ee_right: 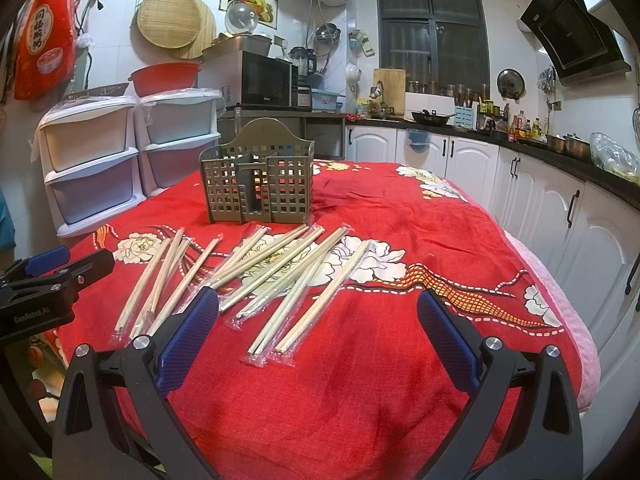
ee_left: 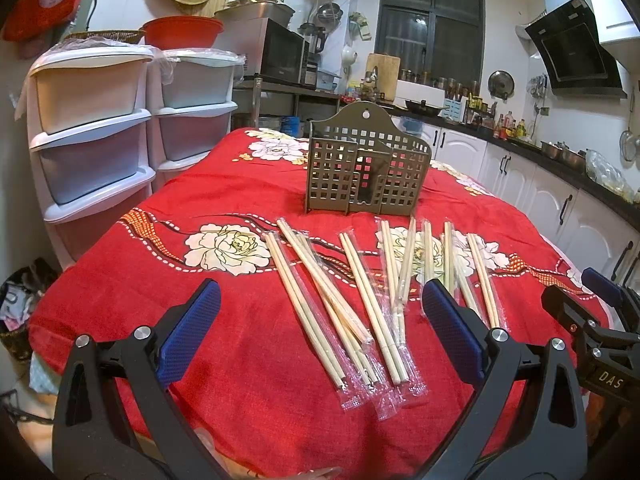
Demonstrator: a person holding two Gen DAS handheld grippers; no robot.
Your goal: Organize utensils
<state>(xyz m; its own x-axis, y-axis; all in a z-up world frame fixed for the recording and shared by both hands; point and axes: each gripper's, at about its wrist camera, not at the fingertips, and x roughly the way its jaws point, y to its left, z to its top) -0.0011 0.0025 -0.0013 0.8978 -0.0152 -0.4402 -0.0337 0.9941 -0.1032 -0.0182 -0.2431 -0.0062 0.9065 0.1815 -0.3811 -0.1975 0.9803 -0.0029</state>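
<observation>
Hovering over red flowered tabletop (ee_left: 248,360), nothing picked up yet. Left claw (ee_left: 320,336) spread wide, holding nothing. Right claw (ee_right: 318,338) spread wide too, holding nothing. Wrapped chopsticks (ee_left: 376,304) lying scattered in clear sleeves, just in front of both claws. Brown holder basket (ee_left: 366,170) standing upright behind them, looking empty. Probably just starting: next, lowering over one pair, squeezing, lifting, dropping into basket slot.

Red floral tablecloth (ee_left: 248,184); grey-brown, perhaps olive, caddy (ee_left: 366,164).
</observation>
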